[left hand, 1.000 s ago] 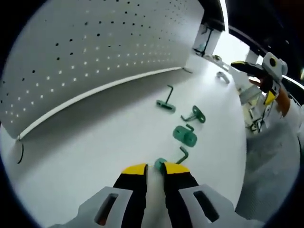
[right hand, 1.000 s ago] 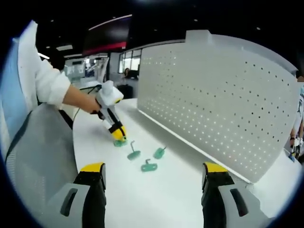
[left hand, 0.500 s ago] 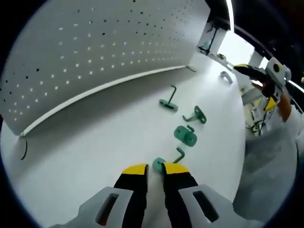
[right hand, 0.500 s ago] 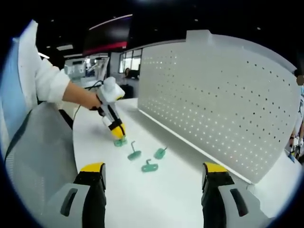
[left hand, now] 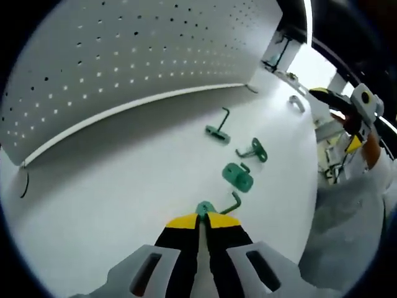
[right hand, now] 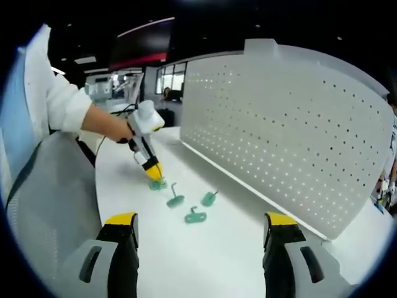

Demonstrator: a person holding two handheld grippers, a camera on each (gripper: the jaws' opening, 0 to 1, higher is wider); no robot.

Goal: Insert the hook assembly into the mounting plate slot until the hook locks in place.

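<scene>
On the white table point(left hand: 111, 186), in front of the perforated mounting plate point(left hand: 124, 68), four green hook pieces lie in a loose line. The left gripper point(left hand: 201, 218) is clenched on the nearest hook point(left hand: 205, 208), pinching its flat base at the very tips. The right gripper point(right hand: 195, 223) hangs well apart, jaws spread wide, empty. The pinch looks shallow — best lift slowly and keep the bent shank free, so it can point at a slot.

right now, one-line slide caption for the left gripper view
Left gripper pinches a green hook piece on the white table; three more lie ahead, before the perforated white panel.
</scene>
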